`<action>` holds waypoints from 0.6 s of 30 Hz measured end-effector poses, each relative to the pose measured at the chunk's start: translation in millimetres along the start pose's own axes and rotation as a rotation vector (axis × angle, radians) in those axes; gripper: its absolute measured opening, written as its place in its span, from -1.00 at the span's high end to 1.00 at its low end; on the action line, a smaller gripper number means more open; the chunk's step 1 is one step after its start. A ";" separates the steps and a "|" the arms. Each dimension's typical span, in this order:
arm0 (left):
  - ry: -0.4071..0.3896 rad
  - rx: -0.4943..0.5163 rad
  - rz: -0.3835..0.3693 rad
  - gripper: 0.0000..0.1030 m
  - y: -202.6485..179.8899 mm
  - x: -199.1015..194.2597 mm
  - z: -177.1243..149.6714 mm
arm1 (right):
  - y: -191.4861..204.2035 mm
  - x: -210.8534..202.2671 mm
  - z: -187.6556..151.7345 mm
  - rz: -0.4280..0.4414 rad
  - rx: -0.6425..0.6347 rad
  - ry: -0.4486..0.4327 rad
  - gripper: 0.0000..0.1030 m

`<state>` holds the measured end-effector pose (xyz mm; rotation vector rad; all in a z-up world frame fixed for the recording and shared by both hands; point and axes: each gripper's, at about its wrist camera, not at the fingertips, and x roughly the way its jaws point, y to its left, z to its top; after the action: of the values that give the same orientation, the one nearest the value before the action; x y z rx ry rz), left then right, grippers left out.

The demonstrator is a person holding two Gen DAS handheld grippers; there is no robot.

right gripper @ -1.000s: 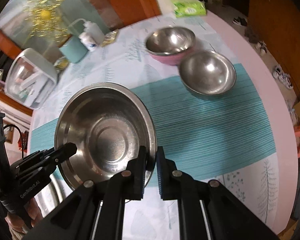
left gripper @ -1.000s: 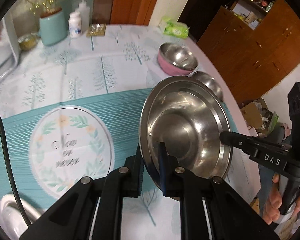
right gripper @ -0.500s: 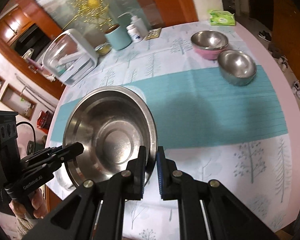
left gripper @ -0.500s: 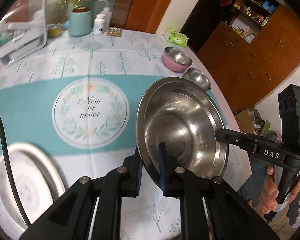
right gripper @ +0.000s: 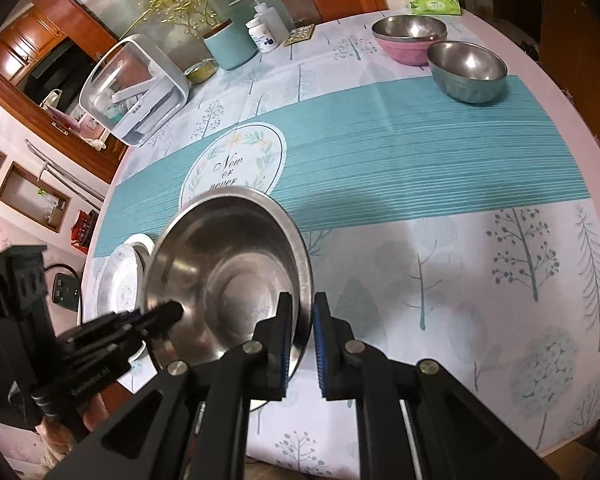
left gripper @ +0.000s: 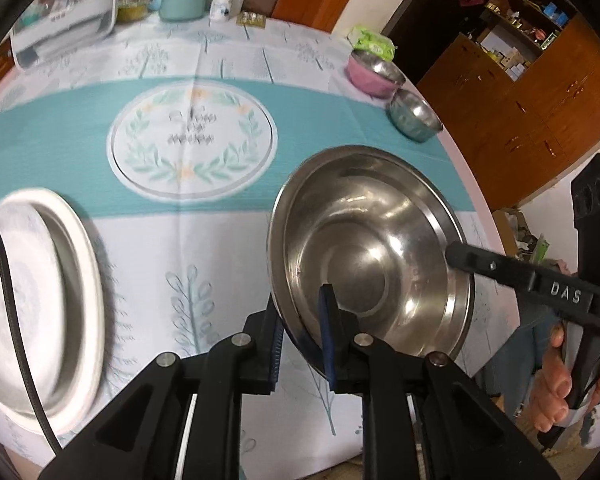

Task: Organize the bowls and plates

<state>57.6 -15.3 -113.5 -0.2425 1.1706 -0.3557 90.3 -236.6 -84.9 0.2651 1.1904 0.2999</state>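
Observation:
A large steel bowl point(left gripper: 364, 256) point(right gripper: 228, 272) hangs tilted above the tablecloth, held by its rim from both sides. My left gripper point(left gripper: 300, 336) has the near rim between its pads; its jaws are opening slightly, but the pads still touch the rim. My right gripper point(right gripper: 302, 340) is shut on the opposite rim, and its tip point(left gripper: 456, 254) shows in the left wrist view. A white plate point(left gripper: 32, 312) point(right gripper: 120, 280) lies at the table's left edge, just beside the bowl. Far off stand a pink bowl point(left gripper: 374, 74) point(right gripper: 410, 40) and a small steel bowl point(left gripper: 414, 116) point(right gripper: 466, 70).
A clear lidded box point(right gripper: 134, 88), a teal canister point(right gripper: 230, 44), white bottles point(right gripper: 264, 30) and a green tissue pack point(right gripper: 432, 0) line the far side. The round table's edge point(right gripper: 580, 120) curves close on the right. A person's hand point(left gripper: 556, 392) grips the right tool.
Both grippers carried the large steel bowl toward the table's near left. The white plate came into view beside it, and the pink and small steel bowls now look farther away.

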 end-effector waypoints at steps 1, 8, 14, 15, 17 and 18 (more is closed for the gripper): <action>0.007 -0.003 -0.003 0.70 0.2 2.7 -2.7 | 0.0 0.4 -1.7 -0.005 -0.003 -0.001 0.80; 0.020 -0.009 0.034 0.69 2.3 12.7 -14.4 | 1.5 20.4 -6.9 -0.045 -0.028 0.043 0.80; 0.041 -0.029 0.046 0.69 9.8 21.7 -19.7 | 2.2 35.4 -11.3 -0.065 -0.034 0.079 0.80; 0.046 -0.031 0.048 0.69 10.7 23.1 -20.6 | 2.7 36.5 -12.3 -0.071 -0.037 0.081 0.80; 0.053 -0.041 0.046 0.69 12.9 25.9 -21.7 | 3.8 38.3 -13.5 -0.081 -0.043 0.083 0.80; 0.058 -0.047 0.045 0.69 14.4 27.6 -21.9 | 3.7 39.1 -13.3 -0.081 -0.042 0.085 0.80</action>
<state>48.9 -12.9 -150.4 -0.2472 1.2409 -0.2975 90.8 -218.3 -122.1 0.1681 1.2740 0.2673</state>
